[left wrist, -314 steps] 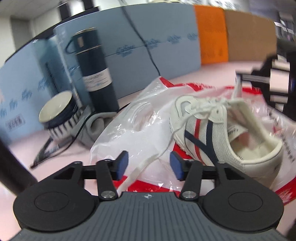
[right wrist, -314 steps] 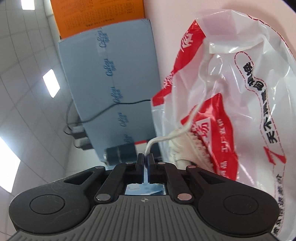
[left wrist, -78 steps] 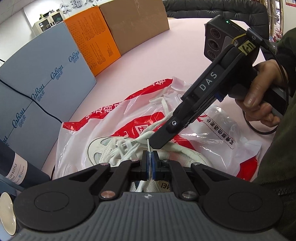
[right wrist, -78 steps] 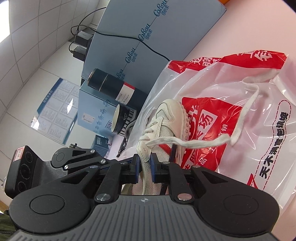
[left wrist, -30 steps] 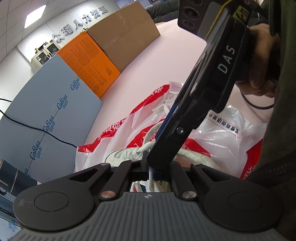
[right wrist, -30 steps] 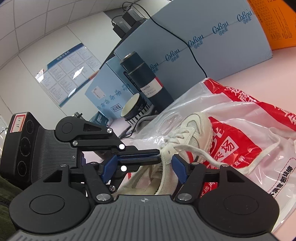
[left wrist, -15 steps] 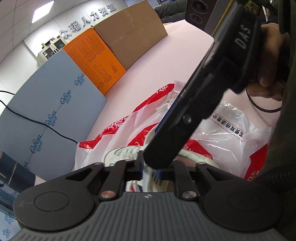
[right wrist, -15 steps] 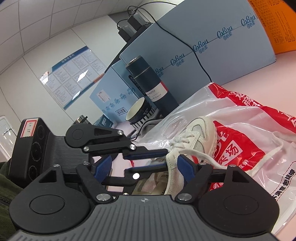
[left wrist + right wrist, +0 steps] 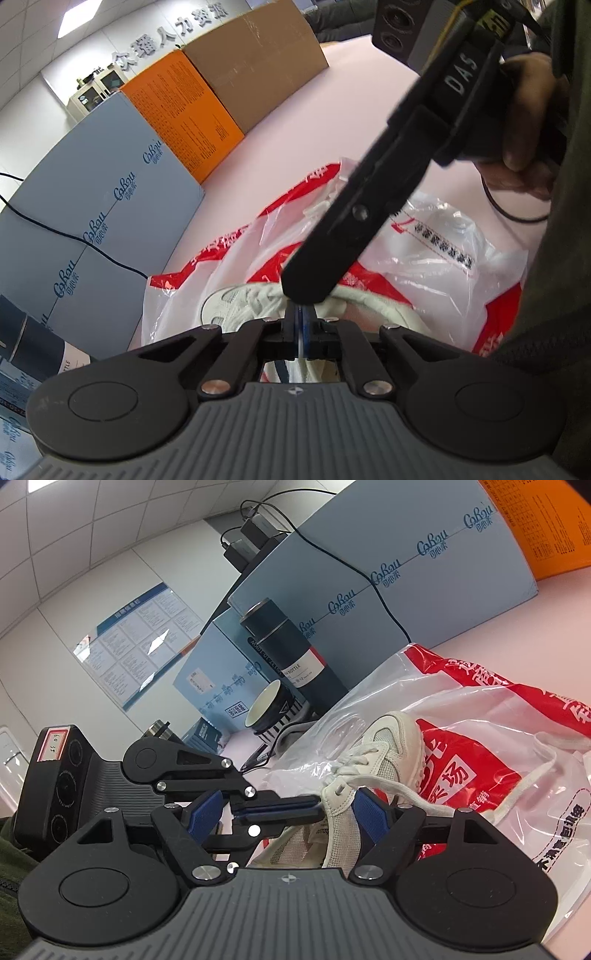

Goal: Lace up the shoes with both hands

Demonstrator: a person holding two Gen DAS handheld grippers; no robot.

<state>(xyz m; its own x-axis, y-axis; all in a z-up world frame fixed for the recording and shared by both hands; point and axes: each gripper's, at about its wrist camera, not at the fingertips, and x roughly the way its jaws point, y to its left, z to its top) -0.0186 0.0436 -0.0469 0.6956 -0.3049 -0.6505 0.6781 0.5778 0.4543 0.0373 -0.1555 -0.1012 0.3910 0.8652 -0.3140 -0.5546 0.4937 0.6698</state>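
- Left gripper (image 9: 300, 325) points down at the shoe with its blue pads pressed together on a thin white strand, the lace (image 9: 301, 341), which runs up between them; within the last moment the jaws closed again on that strand.
- Right gripper (image 9: 289, 812) stands wide, and its jaws have just been opening; the shoe's eyelet edge and the left gripper's fingertips lie between its blue pads, and neither pad presses on anything.
- A hand (image 9: 528, 122) in a dark sleeve holds the right gripper, which slants down across the left wrist view, its tip just above the left gripper's.
- One white sneaker (image 9: 373, 768) with a mesh upper and laced eyelets lies on a red-and-white plastic bag (image 9: 498, 738) spread over the pink table (image 9: 332, 122).
- One loose lace end (image 9: 532, 775) trails over the bag to the shoe's right.
- Two grippers, one shoe and one bag are in view.
- One dark flask (image 9: 288, 657) and one cup (image 9: 273, 709) stand behind the shoe.
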